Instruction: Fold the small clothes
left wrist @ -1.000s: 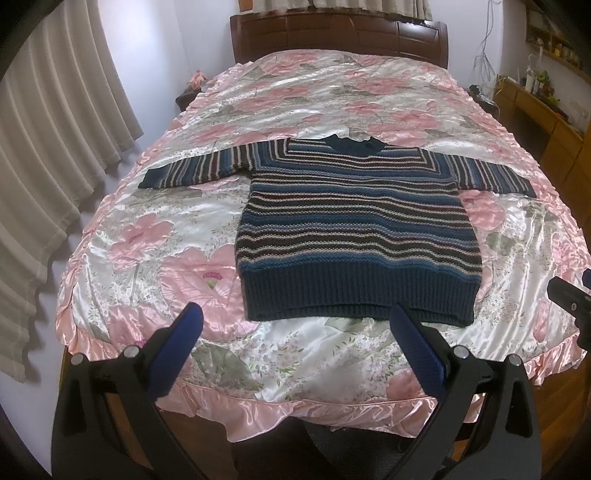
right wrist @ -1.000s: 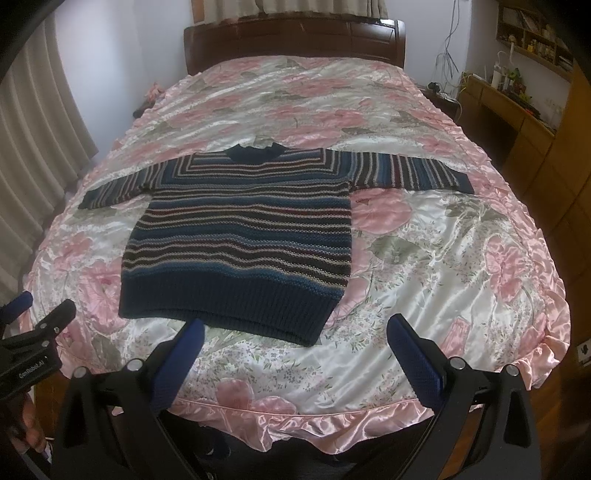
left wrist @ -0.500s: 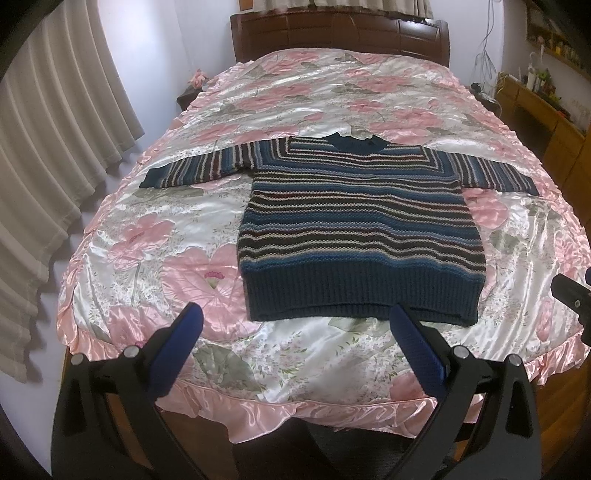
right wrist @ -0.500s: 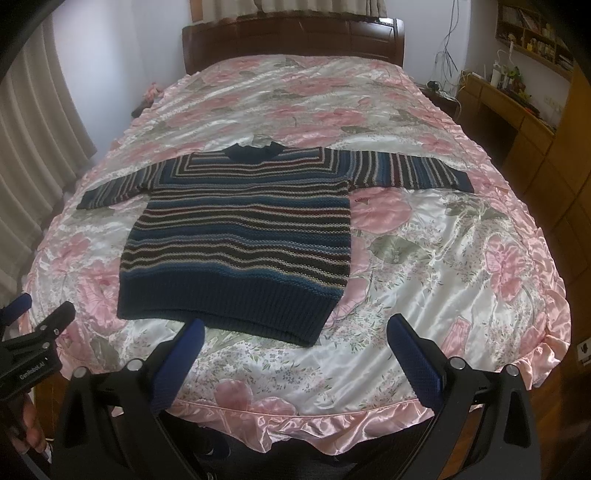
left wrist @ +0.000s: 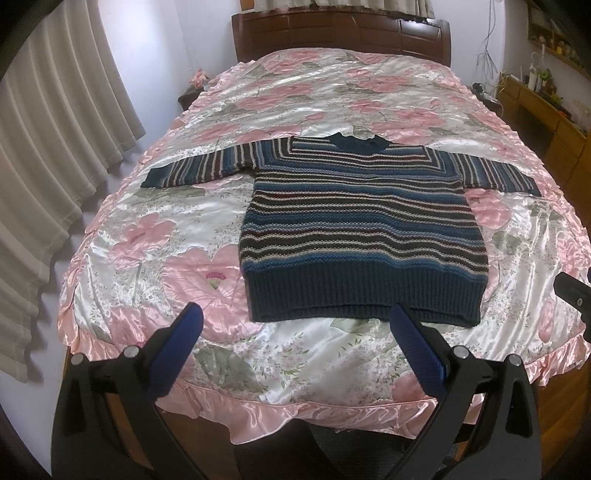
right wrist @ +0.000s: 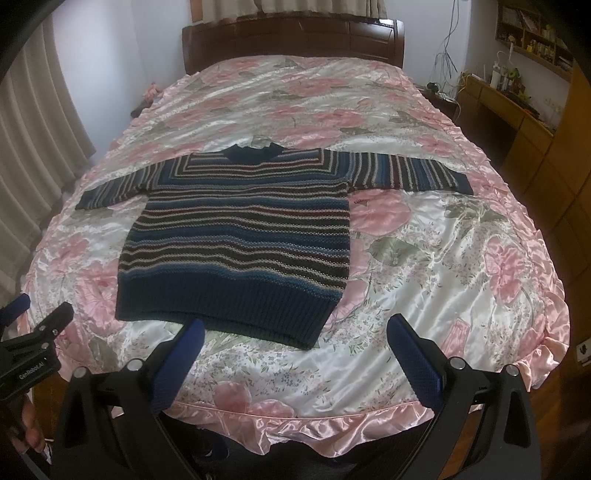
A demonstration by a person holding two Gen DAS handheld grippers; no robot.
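Note:
A small striped knit sweater (left wrist: pixel 362 229) (right wrist: pixel 240 236) in dark blue, white and maroon lies flat on the bed, sleeves spread to both sides, ribbed hem toward me. My left gripper (left wrist: pixel 295 325) hovers open just short of the hem, nothing between its blue pads (left wrist: pixel 177 354). My right gripper (right wrist: pixel 291 336) hangs open near the hem's right corner, also empty. The left gripper's body shows at the left edge of the right wrist view, held by a hand (right wrist: pixel 26 432).
The bed wears a shiny pink floral cover (left wrist: pixel 155 236) with a ruffled edge (right wrist: pixel 295 417). A dark wooden headboard (left wrist: pixel 340 33) stands at the far end. Curtains (left wrist: pixel 48 155) hang on the left, a wooden desk (right wrist: pixel 517 118) with clutter on the right.
Both grippers have crept slightly forward toward the sweater's hem. The sweater has not moved and both stay open.

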